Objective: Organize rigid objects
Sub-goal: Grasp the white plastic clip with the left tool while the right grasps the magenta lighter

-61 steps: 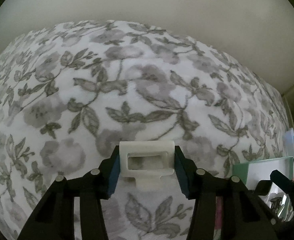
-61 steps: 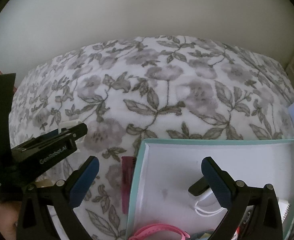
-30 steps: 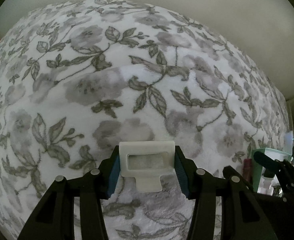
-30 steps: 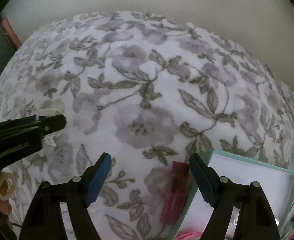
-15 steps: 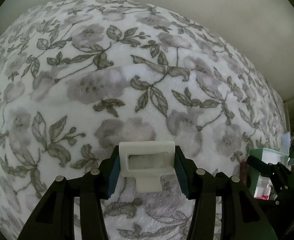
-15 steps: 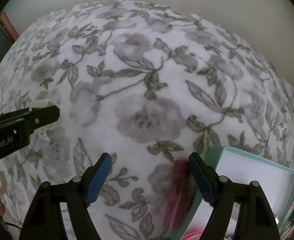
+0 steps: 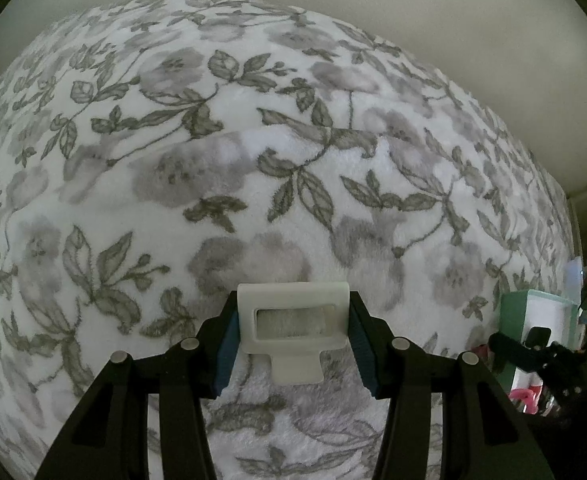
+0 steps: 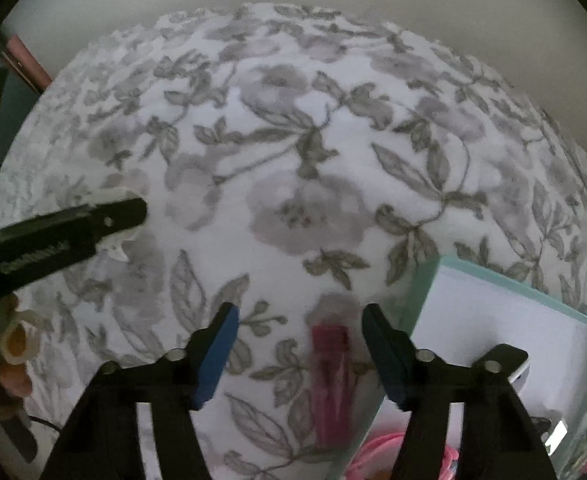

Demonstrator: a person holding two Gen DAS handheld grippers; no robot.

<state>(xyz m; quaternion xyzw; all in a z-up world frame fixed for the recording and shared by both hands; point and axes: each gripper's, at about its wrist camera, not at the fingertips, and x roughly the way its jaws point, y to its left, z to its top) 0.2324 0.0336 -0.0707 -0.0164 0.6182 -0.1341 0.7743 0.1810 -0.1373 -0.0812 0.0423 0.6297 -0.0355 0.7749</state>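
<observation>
My left gripper is shut on a white plastic frame with a tab, held just above the flowered blanket. In the right wrist view that gripper shows at the left edge with the white piece in it. A magenta stick-shaped piece lies on the blanket beside a mint-rimmed white box. My right gripper points down over the magenta piece. Its jaws are closing with the piece between them, and the blue pads stand clear of it.
The box holds a pink band and a white object. A hand shows at the lower left. A pale wall runs behind the bed, and a small white device sits at the right edge.
The right jaws have narrowed around the magenta piece, and the right view has shifted slightly. The left gripper has kept still with the white piece in it.
</observation>
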